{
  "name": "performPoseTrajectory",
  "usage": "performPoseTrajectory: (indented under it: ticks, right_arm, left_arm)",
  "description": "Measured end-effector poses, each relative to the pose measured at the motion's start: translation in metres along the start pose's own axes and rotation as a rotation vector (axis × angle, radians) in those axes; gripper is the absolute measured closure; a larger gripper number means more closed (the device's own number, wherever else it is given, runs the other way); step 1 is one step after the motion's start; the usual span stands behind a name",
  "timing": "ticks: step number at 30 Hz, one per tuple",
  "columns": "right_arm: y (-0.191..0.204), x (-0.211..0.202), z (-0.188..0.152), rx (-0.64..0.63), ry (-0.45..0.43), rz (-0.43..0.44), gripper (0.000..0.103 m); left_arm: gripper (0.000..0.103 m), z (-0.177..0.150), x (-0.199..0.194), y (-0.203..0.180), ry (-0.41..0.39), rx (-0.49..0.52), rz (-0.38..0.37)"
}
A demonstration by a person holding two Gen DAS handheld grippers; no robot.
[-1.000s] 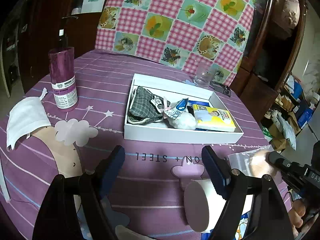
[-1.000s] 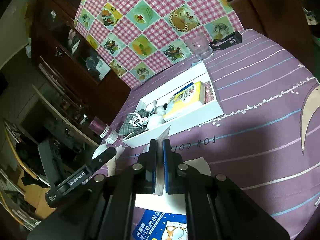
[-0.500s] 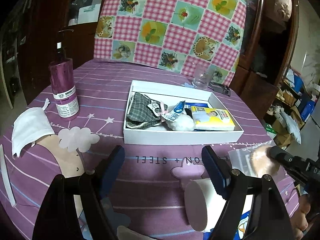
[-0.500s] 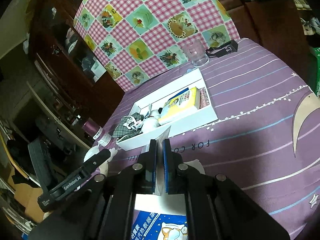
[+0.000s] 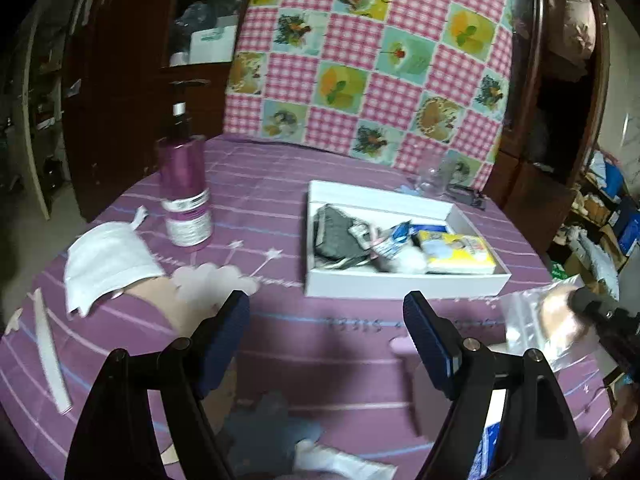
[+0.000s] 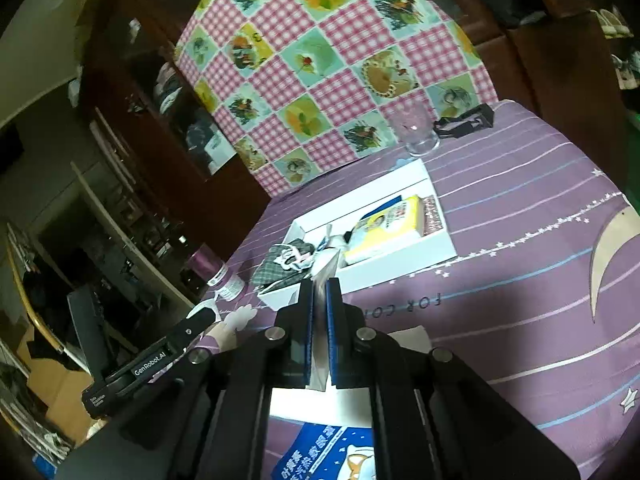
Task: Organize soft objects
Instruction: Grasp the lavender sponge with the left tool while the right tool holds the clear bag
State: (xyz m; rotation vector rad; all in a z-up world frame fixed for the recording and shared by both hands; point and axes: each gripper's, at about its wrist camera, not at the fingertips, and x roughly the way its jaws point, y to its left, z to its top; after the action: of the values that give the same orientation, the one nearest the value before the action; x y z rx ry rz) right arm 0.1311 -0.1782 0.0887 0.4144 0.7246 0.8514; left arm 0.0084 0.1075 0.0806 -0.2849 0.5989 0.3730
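A white shallow box [image 5: 380, 196] [image 6: 440, 240] sits on the purple tablecloth and holds a grey plaid cloth [image 5: 336, 236], a white cotton ball [image 5: 408, 260] and a yellow packet [image 5: 456, 250]. My left gripper [image 5: 326, 318] is open and empty above the cloth, in front of the box. My right gripper [image 6: 319, 284] is shut on a clear plastic bag [image 5: 536, 328] with a beige pad inside, held above the table right of the box. A white face mask [image 5: 106, 260] lies at the left.
A purple pump bottle [image 5: 184, 196] stands left of the box. A drinking glass [image 6: 416, 132] and a black clip [image 6: 464, 122] are behind it. A white card and a blue packet [image 6: 320, 456] lie near the front edge. A checked cushion [image 5: 372, 60] backs the table.
The left gripper has risen and swung left, so the mask and bottle show more fully. The right gripper keeps its hold on the bag and has lifted a little.
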Motion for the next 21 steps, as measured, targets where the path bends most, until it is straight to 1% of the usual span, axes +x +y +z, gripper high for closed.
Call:
performPoseTrajectory:
  ticks: [4,7,10,13,17,19,21]
  right_arm:
    - [0.009,0.005,-0.006,-0.03,0.027,0.014,0.096]
    - [0.015,0.007,-0.009,-0.058,0.037,0.019,0.096]
    - [0.016,0.007,-0.01,-0.056,0.048,0.034,0.096]
    - [0.015,0.007,-0.01,-0.047,0.056,0.042,0.096]
    - [0.015,0.009,-0.012,-0.047,0.069,0.036,0.096]
    - [0.015,0.011,-0.012,-0.045,0.078,0.036,0.096]
    - [0.014,0.012,-0.013,-0.044,0.083,0.033,0.096]
  left_arm:
    - [0.023,-0.012,-0.017,0.014,0.001,0.0,0.028]
    - [0.023,-0.025,-0.026,0.017,0.008,0.011,0.04]
    - [0.023,-0.042,-0.032,0.019,0.037,0.015,0.068]
    - [0.023,-0.06,-0.035,0.016,0.08,0.028,0.077]
    - [0.023,-0.079,-0.04,0.003,0.104,0.071,0.179]
    - [0.023,-0.084,-0.044,0.002,0.104,0.061,0.182]
    - [0.024,-0.088,-0.049,0.003,0.113,0.036,0.165]
